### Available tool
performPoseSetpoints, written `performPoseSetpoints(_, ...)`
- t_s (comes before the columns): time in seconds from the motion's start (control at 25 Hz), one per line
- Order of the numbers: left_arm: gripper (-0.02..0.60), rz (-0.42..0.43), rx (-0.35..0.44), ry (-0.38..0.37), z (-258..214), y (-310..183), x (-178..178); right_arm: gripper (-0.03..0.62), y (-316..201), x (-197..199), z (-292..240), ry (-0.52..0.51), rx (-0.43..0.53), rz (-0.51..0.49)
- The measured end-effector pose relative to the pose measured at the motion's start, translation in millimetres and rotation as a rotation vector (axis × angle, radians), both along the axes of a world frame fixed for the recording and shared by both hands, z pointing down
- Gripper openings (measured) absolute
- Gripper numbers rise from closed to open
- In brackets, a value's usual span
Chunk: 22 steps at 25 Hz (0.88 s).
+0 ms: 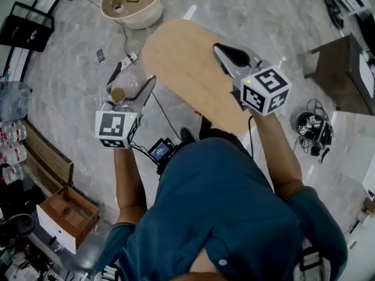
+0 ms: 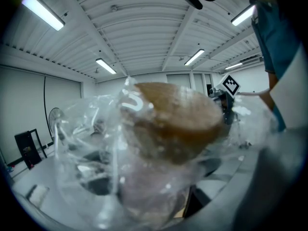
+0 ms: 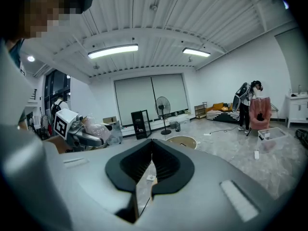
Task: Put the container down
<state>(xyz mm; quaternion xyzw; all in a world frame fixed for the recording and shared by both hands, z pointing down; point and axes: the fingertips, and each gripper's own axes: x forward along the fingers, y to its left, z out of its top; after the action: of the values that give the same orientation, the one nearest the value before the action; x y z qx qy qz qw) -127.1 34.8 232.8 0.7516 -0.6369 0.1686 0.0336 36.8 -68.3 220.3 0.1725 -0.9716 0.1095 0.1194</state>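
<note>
The left gripper (image 1: pixel 132 81) is clamped on the container (image 1: pixel 124 89). Its jaws stand wide apart, with the clear, crinkled plastic pressed between them and a brown mass showing through the wall. The right gripper (image 1: pixel 222 51) is clenched on nothing, its two pads meeting along one seam.

The container hangs in the air in the left jaws. In the head view it is just off the left edge of the table (image 1: pixel 187 69), above the floor rather than above the wood. The right gripper hovers over the tabletop, which is bare where it can be seen.

The step in hand is probably the carry-and-set. To do it well, bring the left gripper sideways until the container is fully over the wood, well inside the rim. Then level it and lower it until the base bears on the surface — only then part the jaws. The plastic looks thin and soft, so it may spring back or cling to a pad. Open slowly and draw straight back along the jaw line, not upward. The right gripper should stay aside, or steady the wall lightly if the container tips.

Counted: two grippers, one container, one table. There is also one round tub (image 1: pixel 132 4) on the floor beyond the table, and one standing fan (image 3: pixel 162 105) in the right gripper view.
</note>
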Motion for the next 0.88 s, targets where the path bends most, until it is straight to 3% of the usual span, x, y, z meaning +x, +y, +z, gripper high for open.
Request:
performPoseSetpoints(0.52,0.411,-0.064,-0.065,-0.030,19,-56,-19,0.011,-62,-18,28,-0.020,-0.055,-0.066)
performPoseSetpoints(0.88,0.411,-0.047,-0.089,-0.024,35,-89,-41,0.011,-84,-28,46,-0.009,-0.085,-0.033)
